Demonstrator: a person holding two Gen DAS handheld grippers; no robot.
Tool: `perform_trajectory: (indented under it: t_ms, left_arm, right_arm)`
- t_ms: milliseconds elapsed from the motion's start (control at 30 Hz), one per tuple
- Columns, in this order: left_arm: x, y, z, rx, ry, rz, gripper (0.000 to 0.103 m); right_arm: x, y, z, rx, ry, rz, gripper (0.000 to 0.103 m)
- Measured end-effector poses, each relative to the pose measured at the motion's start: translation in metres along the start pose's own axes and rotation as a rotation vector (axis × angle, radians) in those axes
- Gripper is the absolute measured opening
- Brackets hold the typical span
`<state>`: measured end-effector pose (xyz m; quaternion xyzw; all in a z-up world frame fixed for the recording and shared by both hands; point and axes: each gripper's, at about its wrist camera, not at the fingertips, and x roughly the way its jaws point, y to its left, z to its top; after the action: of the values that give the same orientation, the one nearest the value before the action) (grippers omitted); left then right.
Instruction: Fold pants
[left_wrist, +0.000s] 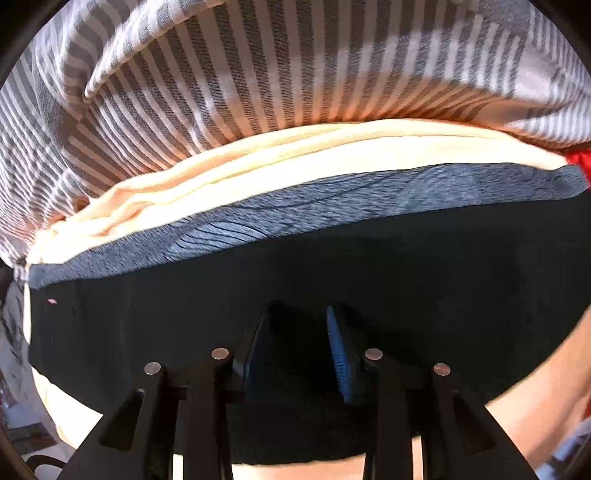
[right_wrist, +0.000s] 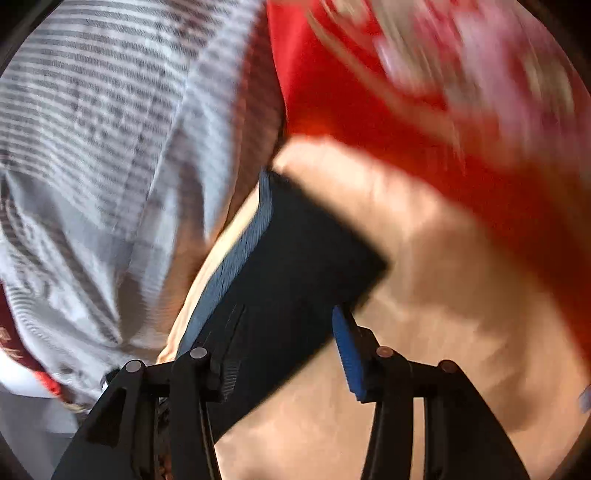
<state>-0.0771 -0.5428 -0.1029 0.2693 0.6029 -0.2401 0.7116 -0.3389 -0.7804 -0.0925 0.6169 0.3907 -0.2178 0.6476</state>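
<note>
- The black pants (left_wrist: 295, 266) lie folded flat on a soft cream cloth (left_wrist: 258, 162). A blue-grey band (left_wrist: 332, 192) runs along the far edge of the pants, like a waistband.
- Past the cream cloth there is a striped grey and white blanket (left_wrist: 221, 74). A little bit of red cloth (left_wrist: 581, 162) peeks out at the far right edge.
- In the left view the pants fill almost the whole middle. The cream cloth shows again at the bottom left and bottom right, so there is bare room on both sides of the pants.
- The left gripper (left_wrist: 299, 347) points down at the pants from above. Its two fingers stand a little way apart over the black cloth. I cannot tell if they pinch any cloth, because it is all dark there.
- The right-side view is blurry. A corner of the folded pants (right_wrist: 295, 266) sticks out over the cream cloth (right_wrist: 443, 295), with the red cloth (right_wrist: 332, 92) beyond it and the striped blanket (right_wrist: 92, 129) on the left.
- The right gripper (right_wrist: 288, 350) is tilted down toward this corner. Its fingers stand wide apart. The black cloth lies between them, but the blue pad (right_wrist: 349, 358) is off the cloth, so nothing is squeezed.
</note>
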Motion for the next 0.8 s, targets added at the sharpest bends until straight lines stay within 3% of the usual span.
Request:
perform_trajectory:
  t_ms: [200, 300, 500, 633, 667, 700, 767, 800]
  left_arm:
    - [-0.015, -0.042, -0.009, 0.059, -0.011, -0.07, 0.035]
    - [-0.008, -0.059, -0.015, 0.074, -0.012, -0.035, 0.035]
    - [-0.014, -0.063, -0.021, 0.076, -0.039, -0.043, 0.037]
    - [-0.012, -0.056, -0.022, 0.068, -0.054, 0.022, 0.07]
    - [-0.012, -0.05, -0.02, 0.043, -0.035, -0.003, 0.07]
    - [-0.012, -0.045, -0.018, 0.014, -0.005, -0.027, 0.07]
    - [-0.021, -0.037, -0.014, -0.023, 0.01, -0.052, 0.057]
    - [-0.028, -0.037, -0.012, -0.028, -0.004, -0.068, 0.047]
  right_arm:
    - [0.027, -0.031, -0.009, 0.121, 0.008, 0.137, 0.051]
    - [0.022, -0.038, -0.006, 0.168, -0.031, 0.207, 0.051]
    - [0.04, -0.024, 0.011, 0.127, -0.071, 0.306, 0.053]
    - [0.056, -0.013, 0.022, 0.102, -0.055, 0.307, 0.052]
    - [0.056, -0.01, 0.024, 0.095, -0.038, 0.294, 0.05]
    - [0.059, -0.007, 0.025, 0.091, -0.011, 0.271, 0.039]
    - [0.059, -0.003, 0.027, 0.082, 0.013, 0.253, 0.018]
    - [0.056, 0.0, 0.028, 0.074, 0.014, 0.26, 0.017]
